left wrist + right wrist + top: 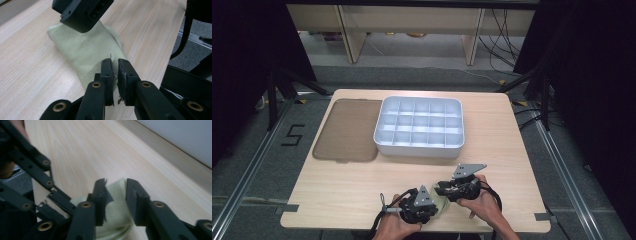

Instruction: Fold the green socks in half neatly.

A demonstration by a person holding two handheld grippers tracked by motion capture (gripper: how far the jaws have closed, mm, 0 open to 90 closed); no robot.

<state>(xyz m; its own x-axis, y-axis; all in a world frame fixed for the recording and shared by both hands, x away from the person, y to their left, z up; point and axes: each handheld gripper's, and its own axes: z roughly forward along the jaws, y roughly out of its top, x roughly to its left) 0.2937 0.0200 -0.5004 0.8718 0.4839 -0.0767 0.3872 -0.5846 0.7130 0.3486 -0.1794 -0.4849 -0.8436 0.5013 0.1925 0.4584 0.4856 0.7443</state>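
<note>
A pale green knitted cloth (441, 202) lies flat near the table's front edge, between my two grippers. My left gripper (435, 205) comes at it from the left, and in the left gripper view its jaws (115, 67) are shut on the near edge of the cloth (85, 50). My right gripper (440, 193) points at the cloth from the right; its body (82, 12) hangs over the cloth's far end. In the right gripper view the right gripper (116, 186) is open, jaws apart, with a fold of the cloth (116, 205) between them. The left gripper's linkage (37, 185) stands close by.
A white tray (419, 148) divided into several empty compartments sits at the back middle of the wooden table (337, 185). A flat brown translucent lid (347, 130) lies to its left. The table's front edge is just behind both hands.
</note>
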